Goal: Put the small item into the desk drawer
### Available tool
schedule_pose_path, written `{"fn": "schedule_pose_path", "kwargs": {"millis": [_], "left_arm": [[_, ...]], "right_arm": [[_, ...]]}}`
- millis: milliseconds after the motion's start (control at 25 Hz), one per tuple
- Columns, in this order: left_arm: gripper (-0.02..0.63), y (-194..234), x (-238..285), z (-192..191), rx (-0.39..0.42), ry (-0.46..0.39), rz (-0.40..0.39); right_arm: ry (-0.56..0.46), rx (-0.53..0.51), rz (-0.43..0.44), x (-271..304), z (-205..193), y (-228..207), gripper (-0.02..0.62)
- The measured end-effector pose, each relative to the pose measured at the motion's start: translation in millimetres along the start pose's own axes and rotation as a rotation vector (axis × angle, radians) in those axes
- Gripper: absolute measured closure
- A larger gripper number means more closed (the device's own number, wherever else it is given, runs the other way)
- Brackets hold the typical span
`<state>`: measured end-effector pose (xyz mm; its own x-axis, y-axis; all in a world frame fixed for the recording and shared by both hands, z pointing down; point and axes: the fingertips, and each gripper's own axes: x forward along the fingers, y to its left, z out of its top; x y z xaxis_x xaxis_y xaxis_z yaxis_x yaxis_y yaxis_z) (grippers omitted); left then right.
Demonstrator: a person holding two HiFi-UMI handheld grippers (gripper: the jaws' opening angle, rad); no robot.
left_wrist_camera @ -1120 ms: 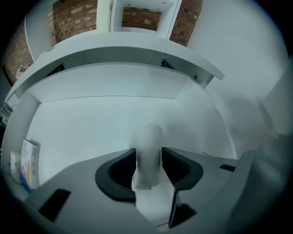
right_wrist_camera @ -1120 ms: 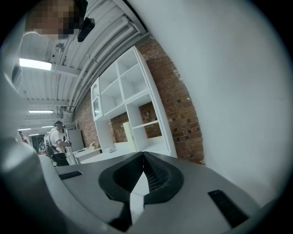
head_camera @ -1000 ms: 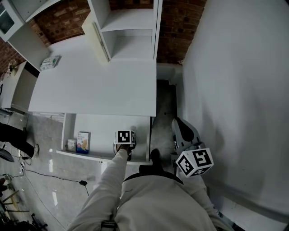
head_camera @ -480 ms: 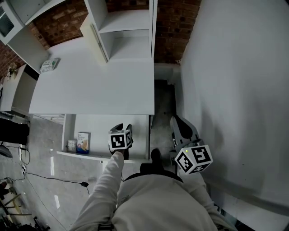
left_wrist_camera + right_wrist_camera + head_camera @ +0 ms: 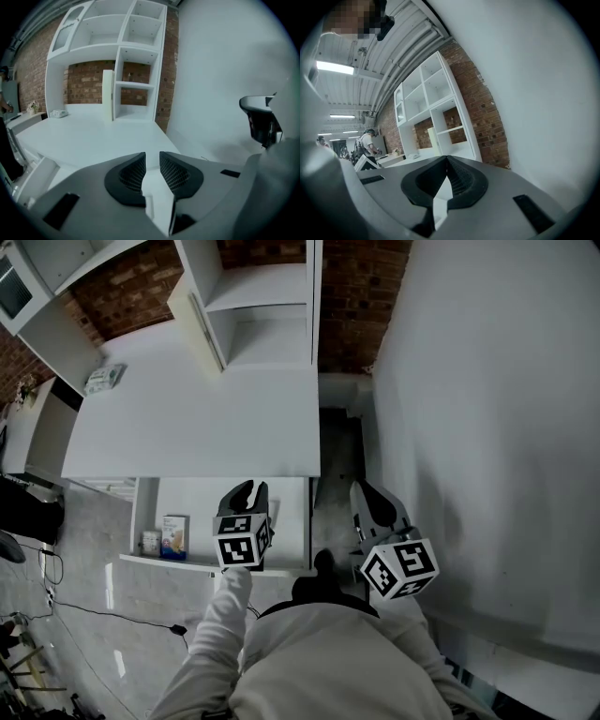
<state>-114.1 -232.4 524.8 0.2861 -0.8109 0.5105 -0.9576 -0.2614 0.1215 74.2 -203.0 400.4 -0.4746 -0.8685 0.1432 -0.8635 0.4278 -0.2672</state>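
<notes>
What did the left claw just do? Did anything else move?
The left claw lifted up out of the drawer and now points across the desk. Its jaws are closing, with nothing between them. The right claw stayed shut at the side, and the little box stayed in the drawer.

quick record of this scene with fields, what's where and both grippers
desk: white top, packet at its far left corner
drawer: pulled open under the desk's front edge
in drawer: small box and small jar at the left end
left gripper: above the drawer, jaws closing, nothing between them
right gripper: right of the desk, jaws together, empty
</notes>
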Motion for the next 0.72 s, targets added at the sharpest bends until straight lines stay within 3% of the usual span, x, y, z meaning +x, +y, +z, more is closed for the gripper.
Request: {"fn": "schedule_pose_path", "kwargs": {"millis": [240,720], "left_arm": [[0.555,-5.2,-30.7,44.8,0.032,-0.147,0.012],[0.588,-16.7,-83.3,87.4,0.027,-0.323,-0.016]], "right_arm": [[-0.002,0.004,-0.001,-5.0,0.0,2.7,0.568],[0.0,-0.015,-0.002,-13.6,1.7,7.4,0.568]]}}
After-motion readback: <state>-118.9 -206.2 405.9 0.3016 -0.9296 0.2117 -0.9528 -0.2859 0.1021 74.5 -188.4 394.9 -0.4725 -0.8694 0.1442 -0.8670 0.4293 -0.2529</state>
